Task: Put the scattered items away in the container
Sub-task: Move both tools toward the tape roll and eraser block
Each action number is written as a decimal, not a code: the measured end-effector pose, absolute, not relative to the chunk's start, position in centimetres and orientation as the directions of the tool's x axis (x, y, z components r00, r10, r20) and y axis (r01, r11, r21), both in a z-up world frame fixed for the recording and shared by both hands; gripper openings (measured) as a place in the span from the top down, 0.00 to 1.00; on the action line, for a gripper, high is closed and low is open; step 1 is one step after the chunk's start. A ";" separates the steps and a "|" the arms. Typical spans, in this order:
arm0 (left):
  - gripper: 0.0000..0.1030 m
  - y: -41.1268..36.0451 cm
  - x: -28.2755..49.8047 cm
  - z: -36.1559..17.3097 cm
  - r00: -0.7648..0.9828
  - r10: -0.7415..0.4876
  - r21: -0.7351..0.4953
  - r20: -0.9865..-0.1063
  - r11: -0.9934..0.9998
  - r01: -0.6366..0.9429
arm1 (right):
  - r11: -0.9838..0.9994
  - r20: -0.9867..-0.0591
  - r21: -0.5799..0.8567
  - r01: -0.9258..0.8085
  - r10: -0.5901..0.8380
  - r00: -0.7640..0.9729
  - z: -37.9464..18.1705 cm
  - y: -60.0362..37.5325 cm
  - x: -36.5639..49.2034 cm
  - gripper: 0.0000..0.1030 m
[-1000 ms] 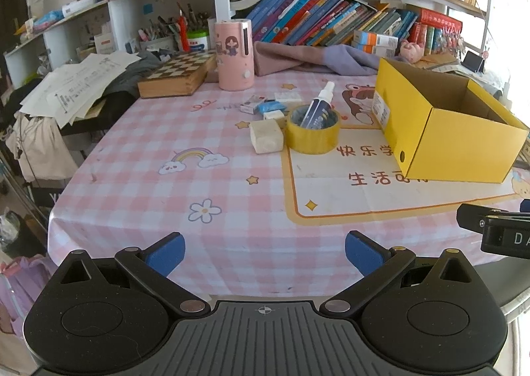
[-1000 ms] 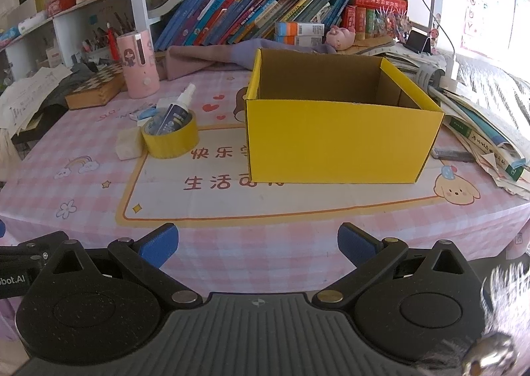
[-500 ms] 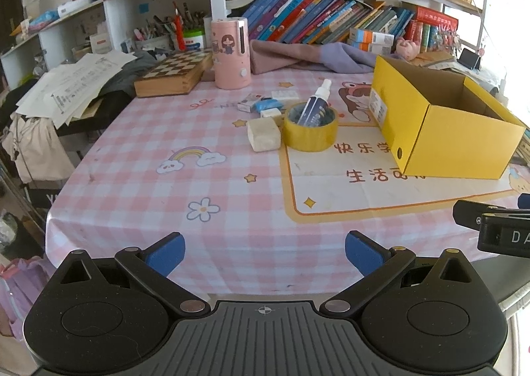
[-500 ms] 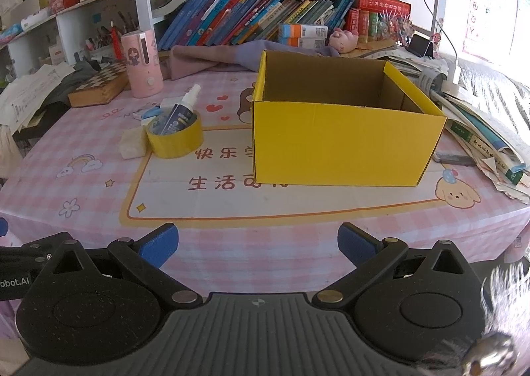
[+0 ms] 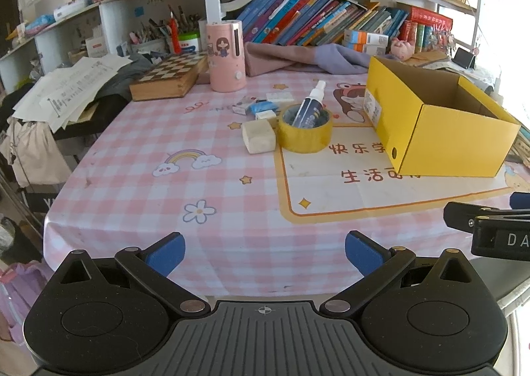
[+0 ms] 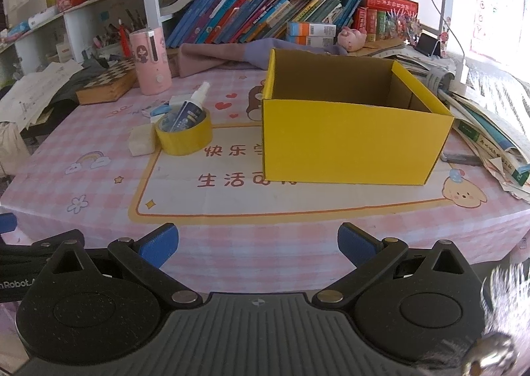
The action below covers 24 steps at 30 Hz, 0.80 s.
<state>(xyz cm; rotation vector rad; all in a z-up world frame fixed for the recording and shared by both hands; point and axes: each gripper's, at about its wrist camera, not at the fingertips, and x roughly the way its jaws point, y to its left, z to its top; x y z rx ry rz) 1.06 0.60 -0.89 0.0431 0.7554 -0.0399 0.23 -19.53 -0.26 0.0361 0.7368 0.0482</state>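
Both grippers are hanging out at the near edge of the surface [image 5: 232, 197], which has a pink checkered cloth with a cartoon mat on it. The left gripper [image 5: 265, 252] has its fingers spread wide with nothing between them, and the right gripper [image 6: 257, 242] is the same deal, fingers wide and holding nothing. Neither one is touching any of the stuff.

The yellow box [image 6: 351, 141] sits open on the mat, right of centre from the left wrist view and pretty much straight ahead of the right gripper. Its inside looks bare from what shows, though the floor of it is mostly hidden by the front wall.

The scattered things are clustered to the left of the box, apart from it. There's a yellow tape roll [image 5: 304, 132] lying flat, and a small spray bottle [image 5: 311, 104] is leaning inside its hole, nozzle pointing up and away. A pale block [image 5: 259, 140] sits right up against the tape roll on its left. Just behind those are a few small packets [image 5: 261, 107], one of them blue, too small to make out.

Further back there's a pink cylinder [image 5: 226, 56] standing upright next to a chess board box [image 5: 169, 78], and a bunched-up cloth [image 5: 308, 58] under the bookshelf.
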 end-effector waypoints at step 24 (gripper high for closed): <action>0.00 3.6 0.3 -0.6 0.726 0.024 0.015 -0.687 1.000 -0.019 | 0.992 -0.660 0.025 -0.123 0.109 0.743 0.1 -16.0 0.8 0.00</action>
